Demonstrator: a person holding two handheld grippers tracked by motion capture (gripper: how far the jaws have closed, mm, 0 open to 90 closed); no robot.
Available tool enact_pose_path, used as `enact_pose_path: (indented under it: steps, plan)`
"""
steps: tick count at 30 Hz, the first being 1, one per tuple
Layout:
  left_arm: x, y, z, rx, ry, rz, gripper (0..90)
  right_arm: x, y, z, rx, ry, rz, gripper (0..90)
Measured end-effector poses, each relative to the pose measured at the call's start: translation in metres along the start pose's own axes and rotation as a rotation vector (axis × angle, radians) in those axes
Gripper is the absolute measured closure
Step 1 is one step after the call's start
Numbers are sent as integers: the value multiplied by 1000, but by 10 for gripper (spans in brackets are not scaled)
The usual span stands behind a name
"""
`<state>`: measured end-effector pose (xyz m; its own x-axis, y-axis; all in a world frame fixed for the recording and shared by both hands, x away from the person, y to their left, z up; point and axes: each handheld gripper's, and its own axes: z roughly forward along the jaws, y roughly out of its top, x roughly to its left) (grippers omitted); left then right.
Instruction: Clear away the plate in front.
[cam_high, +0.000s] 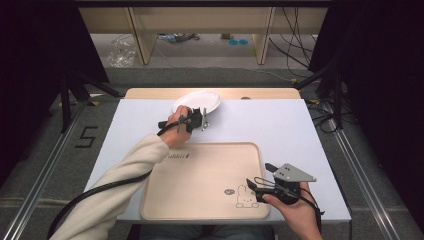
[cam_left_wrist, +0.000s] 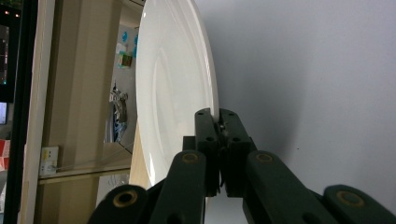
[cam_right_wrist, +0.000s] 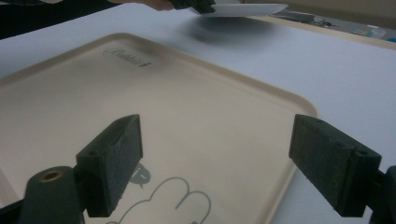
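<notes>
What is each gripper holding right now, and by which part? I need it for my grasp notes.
The left gripper is shut on the white plate, pinching its rim. The right gripper is open over the beige tray, holding nothing.

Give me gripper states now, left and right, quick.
Left gripper: closed on the rim of the white plate.
Right gripper: open, holding nothing, over the beige tray.

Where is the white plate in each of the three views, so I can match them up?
High view: the white plate sits at the table's far edge, top centre, its near rim pinched by the left gripper.
Left gripper view: it stands on edge at centre left, rim between the shut jaws.
Right gripper view: it is at the top edge, right of centre, seen edge-on.
Shared landmark: the beige tray.
</notes>
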<state>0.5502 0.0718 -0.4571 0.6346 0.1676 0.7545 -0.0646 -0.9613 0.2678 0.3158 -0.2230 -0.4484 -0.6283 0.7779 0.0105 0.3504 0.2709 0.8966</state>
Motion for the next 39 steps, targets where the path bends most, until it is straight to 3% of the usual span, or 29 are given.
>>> enact_pose_path:
  steps: [13, 29, 33, 39]
  plan:
    - [-1, -1, -7, 9, 15, 20, 872, 1, 0, 0, 9, 5, 12, 184]
    - [0, -2, -15, -15, 28, 7, 871, 0, 0, 0, 0, -2, -1, 183]
    - [0, -1, -21, -7, 27, 23, 871, 1, 0, 0, 13, 4, 10, 183]
    - [0, -1, -25, -25, 30, 8, 871, 1, 0, 0, 10, 3, 10, 183]
